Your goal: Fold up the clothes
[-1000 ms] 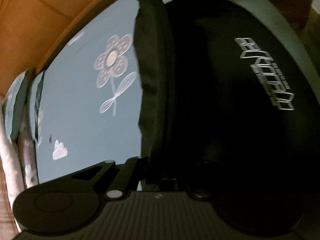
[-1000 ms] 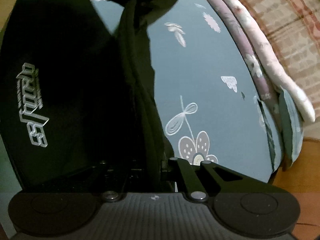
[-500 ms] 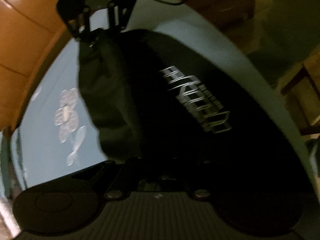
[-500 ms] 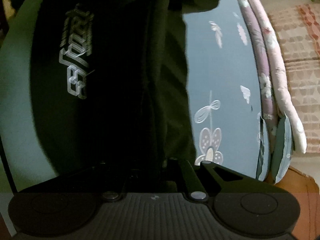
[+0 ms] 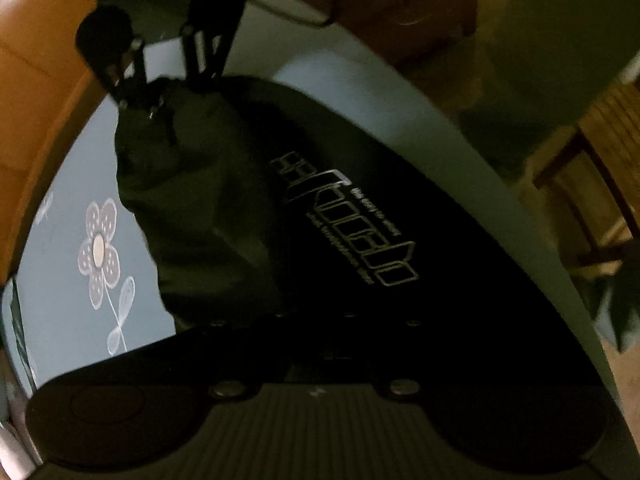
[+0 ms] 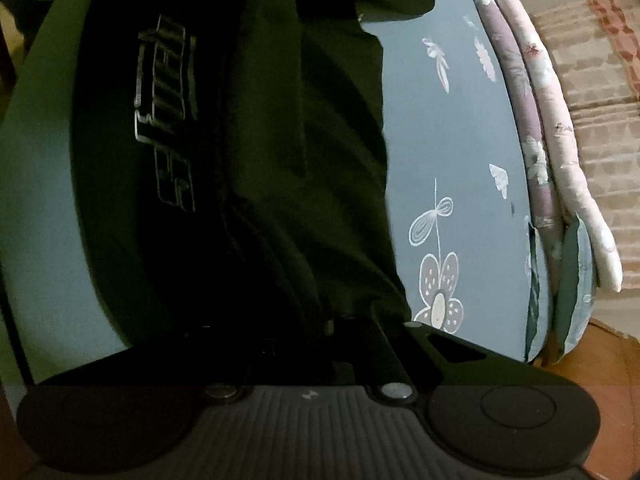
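Lying on blue sheet (image 5: 72, 312): black garment (image 5: 320, 208), sleeve folded over.

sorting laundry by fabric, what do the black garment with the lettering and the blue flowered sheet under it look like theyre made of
Black garment: looks like a soft matte knit, probably cotton jersey; it drapes in limp folds without shine, and its pale lettering looks printed on. Blue flowered sheet: appears a smooth, flat woven fabric, cotton or a blend, with printed white flowers. Neither weave is resolvable.
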The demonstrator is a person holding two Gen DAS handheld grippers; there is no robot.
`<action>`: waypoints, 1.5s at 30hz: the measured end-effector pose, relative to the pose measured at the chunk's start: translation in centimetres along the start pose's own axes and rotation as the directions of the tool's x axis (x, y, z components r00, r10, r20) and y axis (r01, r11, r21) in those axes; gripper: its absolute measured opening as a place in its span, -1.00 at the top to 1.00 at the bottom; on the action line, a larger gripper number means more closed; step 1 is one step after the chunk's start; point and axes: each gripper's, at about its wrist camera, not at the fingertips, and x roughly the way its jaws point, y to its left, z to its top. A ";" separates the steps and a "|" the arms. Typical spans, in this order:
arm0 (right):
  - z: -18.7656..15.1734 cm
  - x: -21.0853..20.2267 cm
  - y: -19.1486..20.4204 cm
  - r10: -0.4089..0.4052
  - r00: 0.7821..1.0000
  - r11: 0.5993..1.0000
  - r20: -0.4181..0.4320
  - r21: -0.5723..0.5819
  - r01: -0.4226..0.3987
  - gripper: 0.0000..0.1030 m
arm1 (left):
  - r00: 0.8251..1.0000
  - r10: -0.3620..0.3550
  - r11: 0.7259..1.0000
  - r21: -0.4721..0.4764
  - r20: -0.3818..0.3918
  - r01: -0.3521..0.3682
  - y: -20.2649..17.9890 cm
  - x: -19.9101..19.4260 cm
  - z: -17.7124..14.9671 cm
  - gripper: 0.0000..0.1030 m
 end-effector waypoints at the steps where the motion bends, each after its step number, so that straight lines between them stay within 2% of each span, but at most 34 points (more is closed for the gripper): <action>1: 0.0 0.0 0.2 0.009 1.000 1.000 -0.002 -0.002 -0.009 0.86 | 1.000 -0.005 1.000 0.006 0.002 0.005 -0.2 -0.2 0.0 1.00; 4: -0.3 0.3 1.4 0.033 0.999 0.999 -0.023 -0.004 -0.033 0.85 | 1.000 -0.007 1.000 0.013 0.000 0.007 -0.6 0.1 0.2 1.00; 8: -1.1 1.4 2.5 0.059 0.996 0.998 -0.065 0.020 -0.058 0.84 | 0.999 -0.033 0.999 -0.037 0.005 0.033 -0.9 2.3 1.0 1.00; 12: -1.2 1.4 2.9 0.064 0.994 0.998 -0.087 0.030 -0.062 0.66 | 0.999 -0.040 0.999 -0.024 -0.009 0.040 -2.2 4.8 1.6 1.00; 18: -0.6 -1.1 2.7 0.043 0.995 0.998 -0.093 0.057 -0.037 0.57 | 0.999 -0.041 0.994 -0.098 -0.009 0.040 -2.1 5.1 1.3 1.00; 21: -0.1 -2.6 2.8 0.069 0.995 0.996 -0.068 0.068 -0.064 0.58 | 1.000 -0.028 0.996 -0.087 -0.009 0.027 -2.4 4.8 1.3 1.00; 23: 0.1 -2.6 3.0 0.122 0.991 0.990 -0.060 0.083 -0.117 0.80 | 1.000 -0.025 0.995 -0.093 -0.012 0.023 -2.4 4.6 1.4 1.00; 24: 0.2 -2.5 3.2 0.140 0.988 0.988 -0.066 0.082 -0.135 0.82 | 1.000 -0.023 0.995 -0.099 -0.014 0.022 -2.4 4.6 1.5 0.99; 29: -0.1 -1.9 3.6 0.179 0.981 0.980 -0.077 0.103 -0.171 0.82 | 1.000 0.007 0.994 -0.111 0.001 -0.006 -2.5 2.9 1.6 0.93; 33: -0.2 -1.0 3.5 0.188 0.978 0.979 -0.087 0.098 -0.179 0.80 | 1.000 0.012 0.993 -0.114 -0.014 -0.013 -3.4 4.0 2.3 0.90; 34: -0.2 -0.8 3.5 0.190 0.978 0.979 -0.090 0.097 -0.181 0.79 | 1.000 0.007 0.992 -0.125 -0.026 -0.010 -3.6 4.6 2.5 0.87; 35: -0.2 -0.6 3.5 0.192 0.977 0.978 -0.092 0.096 -0.183 0.78 | 0.999 0.001 0.991 -0.137 -0.038 -0.007 -3.8 5.2 2.7 0.76; 37: -0.2 -1.1 2.8 0.208 0.974 0.971 -0.085 0.138 -0.196 0.71 | 1.000 0.006 0.987 -0.158 -0.028 -0.010 -3.8 4.9 3.0 0.74; 41: -0.2 -2.1 1.4 0.230 0.969 0.955 -0.092 0.212 -0.207 0.70 | 1.000 -0.013 0.955 -0.296 0.016 0.017 -2.7 3.0 2.4 0.35; 45: 0.3 -3.4 0.7 0.233 0.965 0.954 -0.118 0.219 -0.204 0.69 | 0.998 -0.041 0.892 -0.448 0.055 0.061 -1.9 0.3 0.9 0.26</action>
